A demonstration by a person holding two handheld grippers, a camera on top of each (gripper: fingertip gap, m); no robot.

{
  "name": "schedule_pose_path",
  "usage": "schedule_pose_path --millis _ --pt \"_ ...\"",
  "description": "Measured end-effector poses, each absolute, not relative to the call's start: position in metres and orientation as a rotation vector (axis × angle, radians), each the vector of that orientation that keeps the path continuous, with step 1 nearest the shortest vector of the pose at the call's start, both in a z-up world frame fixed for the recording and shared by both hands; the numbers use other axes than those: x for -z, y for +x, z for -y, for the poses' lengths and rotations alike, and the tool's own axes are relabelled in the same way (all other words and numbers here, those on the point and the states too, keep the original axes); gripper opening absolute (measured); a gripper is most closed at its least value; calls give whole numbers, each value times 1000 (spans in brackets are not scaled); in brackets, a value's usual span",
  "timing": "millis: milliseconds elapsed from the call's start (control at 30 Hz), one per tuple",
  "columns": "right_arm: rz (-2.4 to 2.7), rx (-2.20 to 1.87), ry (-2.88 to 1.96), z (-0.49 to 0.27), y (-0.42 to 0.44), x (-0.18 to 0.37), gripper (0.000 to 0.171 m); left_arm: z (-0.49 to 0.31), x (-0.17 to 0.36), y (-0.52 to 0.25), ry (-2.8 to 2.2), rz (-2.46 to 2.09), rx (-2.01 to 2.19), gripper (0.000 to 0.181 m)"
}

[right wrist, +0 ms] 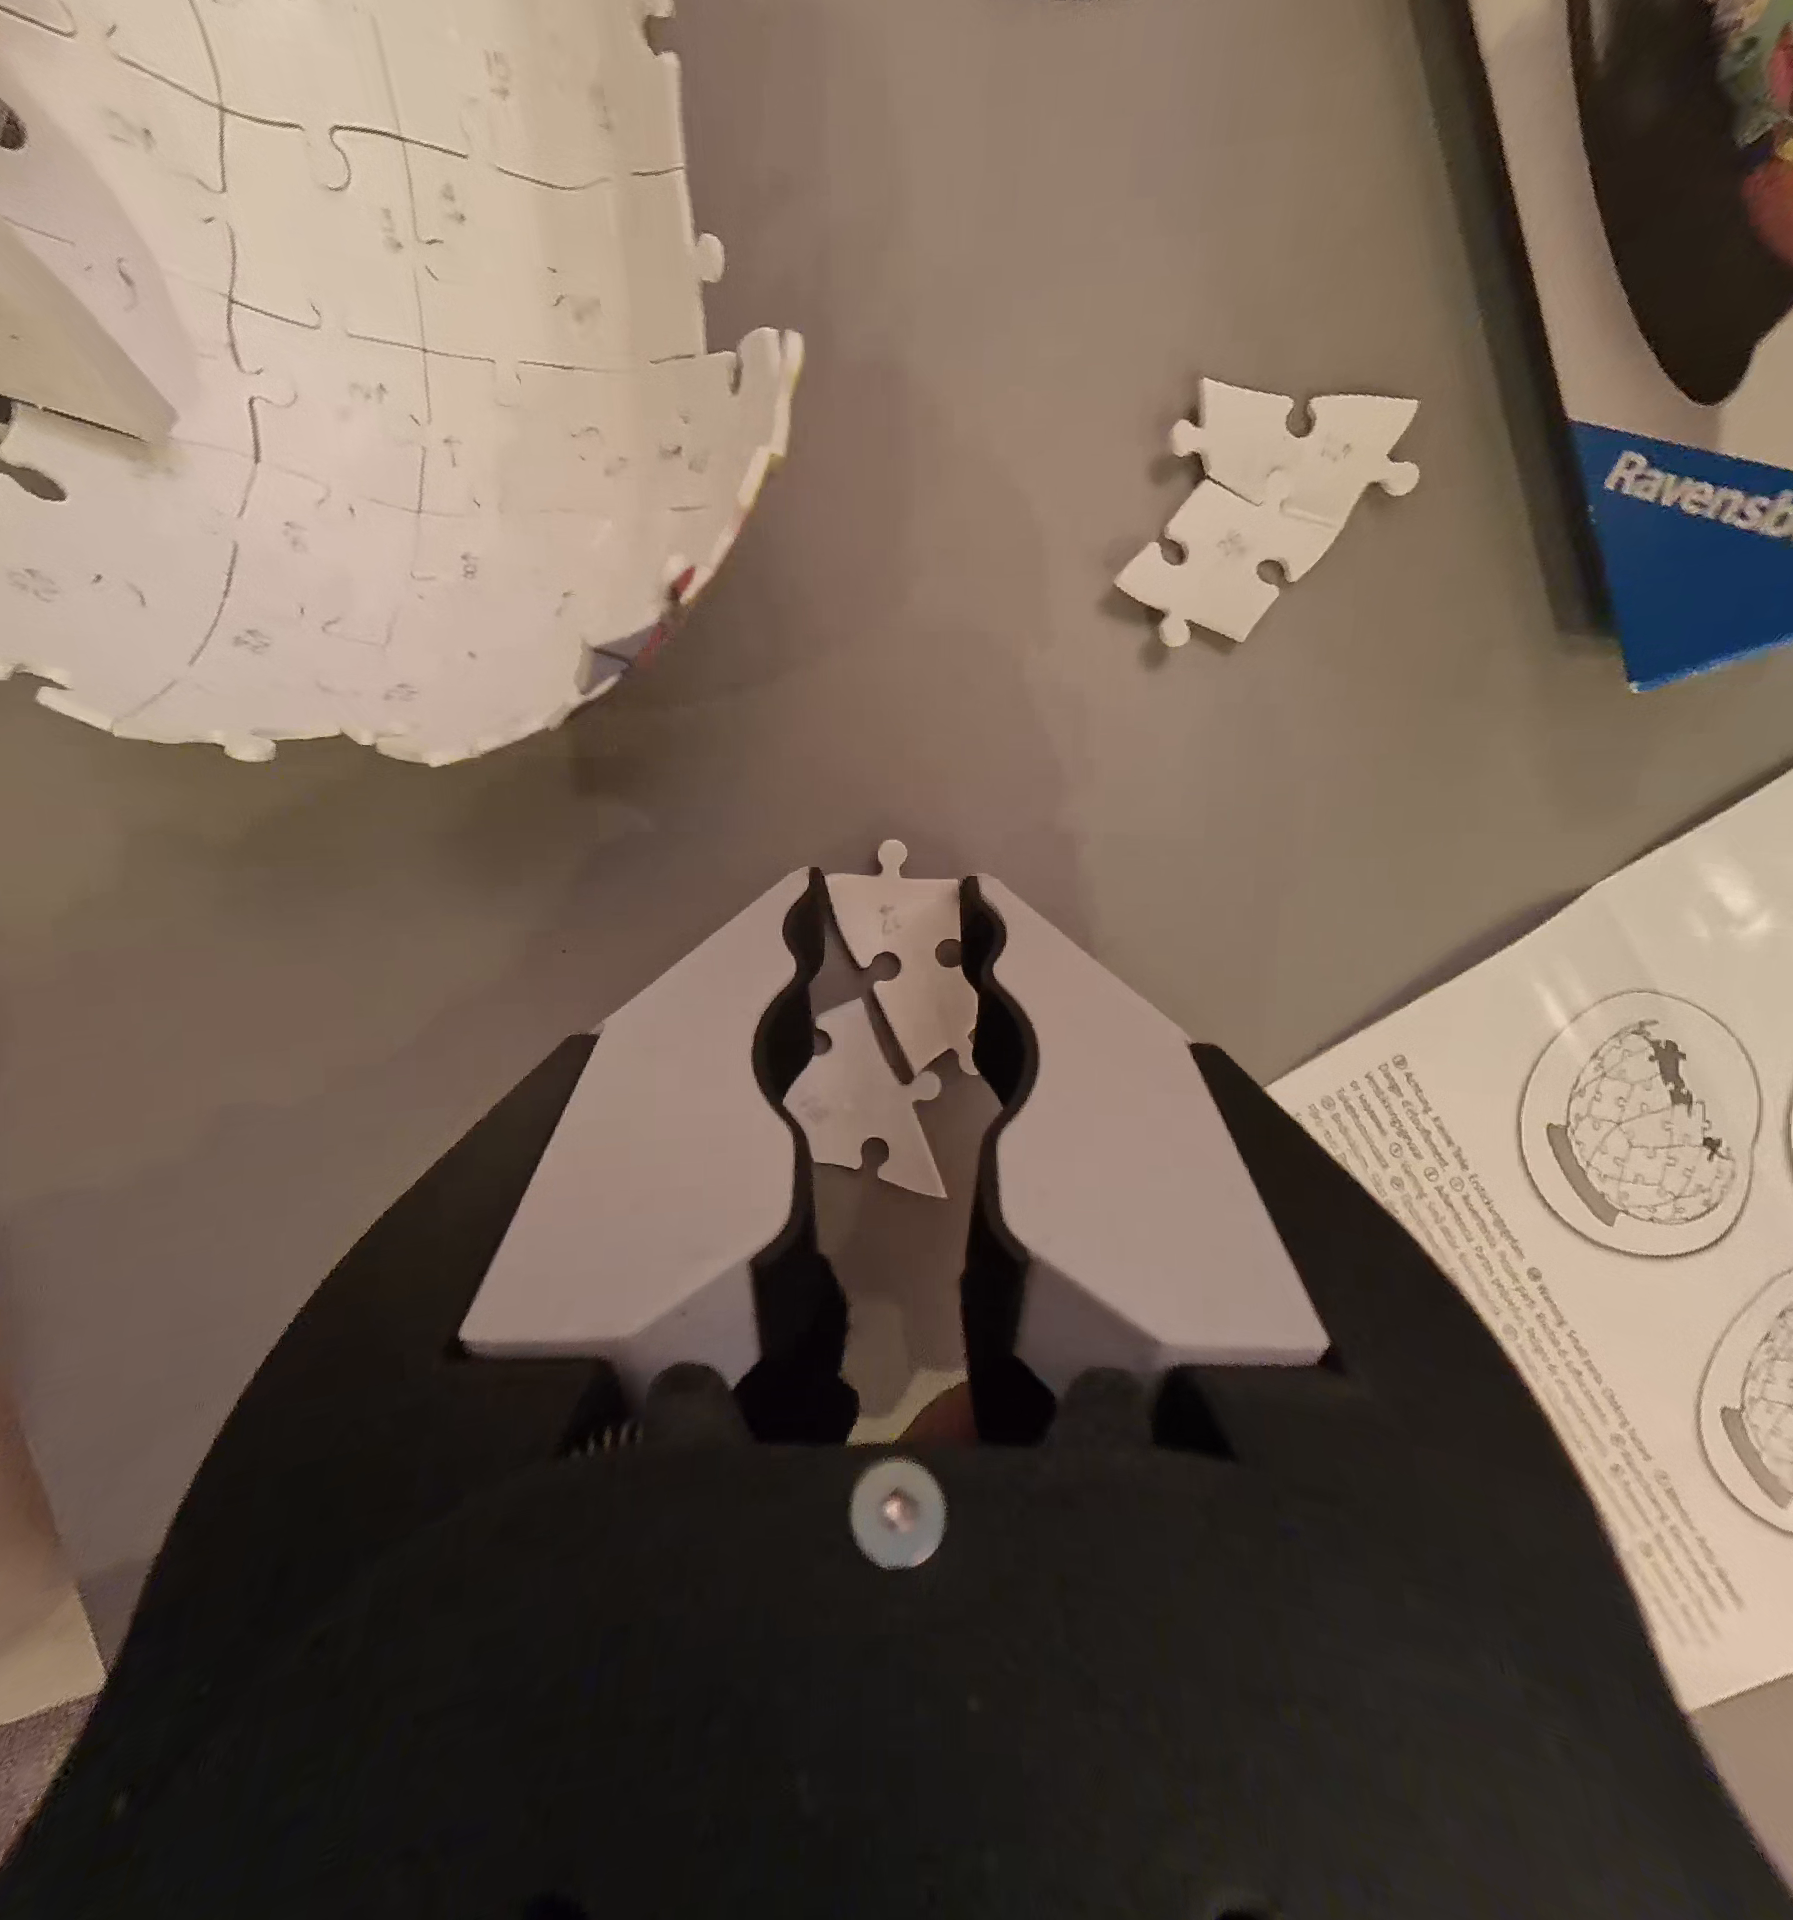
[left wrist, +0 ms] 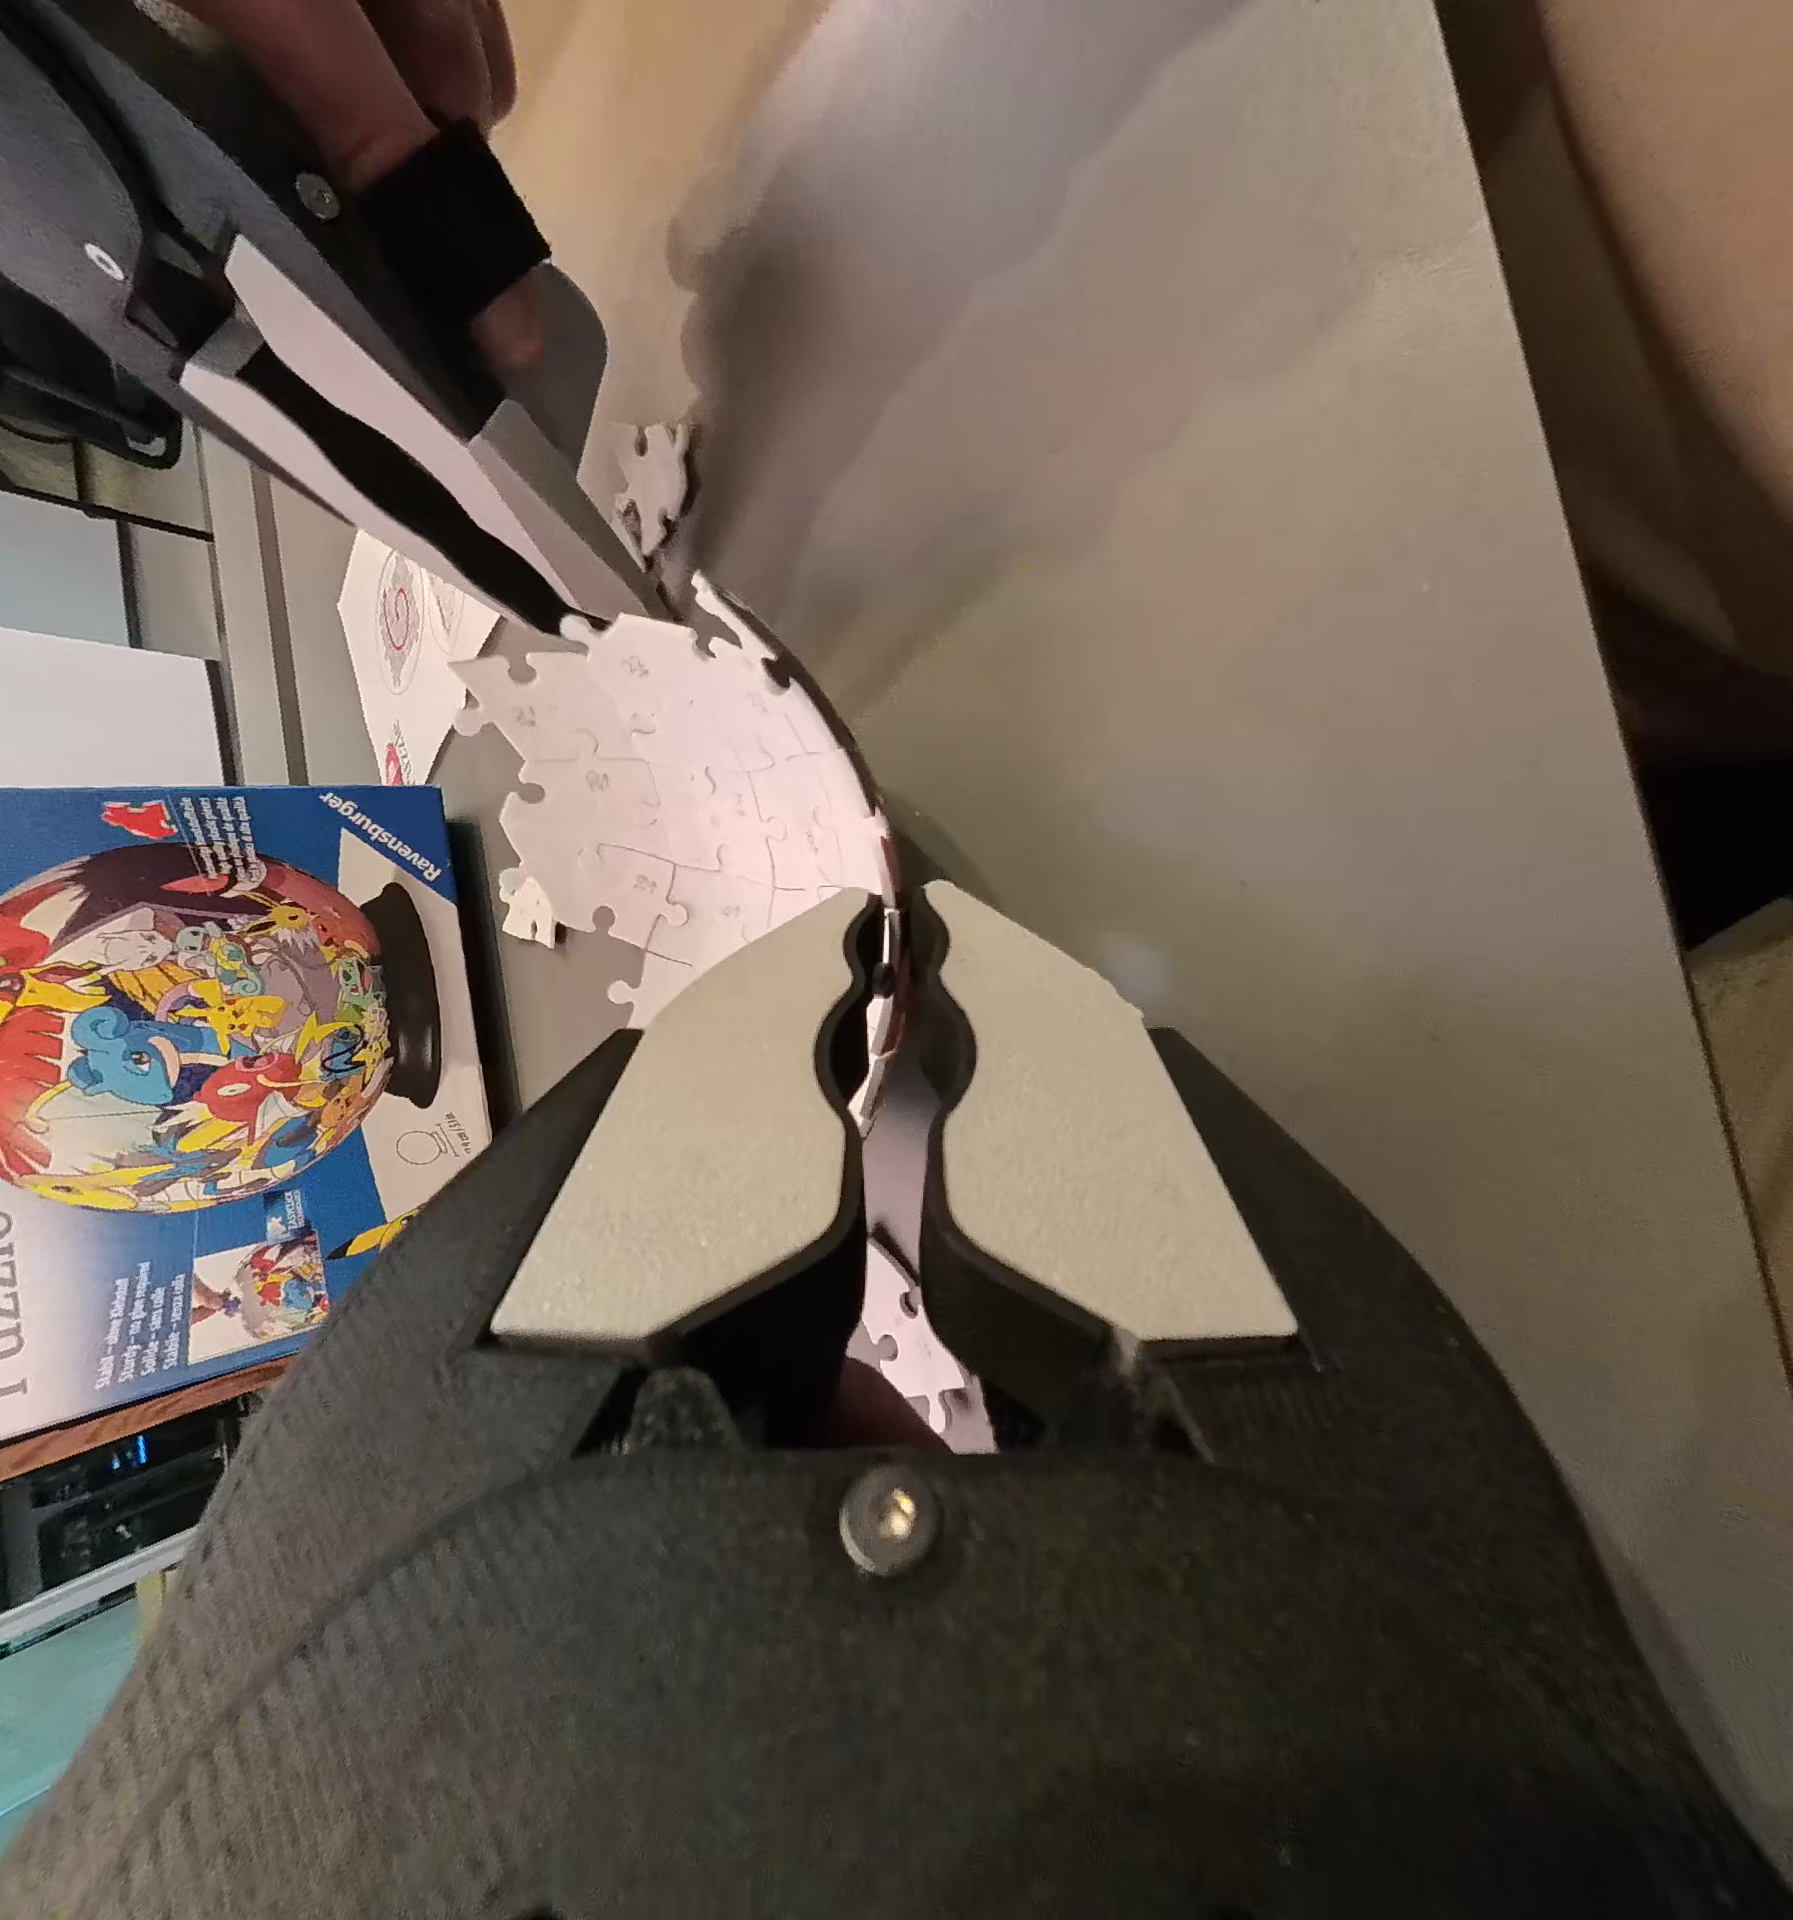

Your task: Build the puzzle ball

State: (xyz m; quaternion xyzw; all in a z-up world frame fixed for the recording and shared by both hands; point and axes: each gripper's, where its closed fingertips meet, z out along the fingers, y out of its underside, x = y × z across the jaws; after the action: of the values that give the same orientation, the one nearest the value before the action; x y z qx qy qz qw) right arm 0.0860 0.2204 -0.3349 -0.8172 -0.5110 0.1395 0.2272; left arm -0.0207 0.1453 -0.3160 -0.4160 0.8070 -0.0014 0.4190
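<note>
Filling the lower half of the right wrist view, the right gripper point(right wrist: 892, 883) has its jaws closed on a small joined pair of white puzzle pieces point(right wrist: 897, 1013), held above the grey surface point(right wrist: 975, 416). One knob of the pair pokes out past the fingertips. At the upper left of that frame sits the half-built puzzle ball point(right wrist: 352, 395), its white, numbered inner side facing the camera and its rim jagged with knobs and notches. To the right of centre, a second joined pair of loose pieces point(right wrist: 1266, 509) lies flat on the surface, well apart from the ball. A blue puzzle box point(right wrist: 1723, 561) fills the upper right corner, and a white instruction sheet point(right wrist: 1598, 1195) lies at the right edge.

In the left wrist view, the left gripper point(left wrist: 897, 925) is clamped on the rim of the puzzle ball shell, seen edge-on at the centre of the frame. The right gripper reaches in from the upper left, its tips near the shell's far edge. The box stands at the left.
</note>
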Motion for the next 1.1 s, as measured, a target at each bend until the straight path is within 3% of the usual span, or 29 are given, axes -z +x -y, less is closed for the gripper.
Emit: schedule_pose_path --millis 200,400,567,833,967,1100 --pt "1296 -456 -2252 -225 90 326 24 -144 311 -19 -1045 -2007 20 7" --pt "1153 -529 -2156 -237 82 286 24 -135 280 -20 -1079 -1959 165 22" --pt "928 -781 -1968 -247 58 220 24 -178 194 -24 -1317 -1610 359 35" --pt "500 -1339 -1609 -239 5 127 24 -227 180 2 -1587 -1140 458 48" --pt "404 -1410 -1560 -236 -10 124 24 -232 178 5 -1594 -1016 494 48" --pt "340 -1434 -1531 -237 -15 125 23 -239 170 0 -1597 -881 573 38"
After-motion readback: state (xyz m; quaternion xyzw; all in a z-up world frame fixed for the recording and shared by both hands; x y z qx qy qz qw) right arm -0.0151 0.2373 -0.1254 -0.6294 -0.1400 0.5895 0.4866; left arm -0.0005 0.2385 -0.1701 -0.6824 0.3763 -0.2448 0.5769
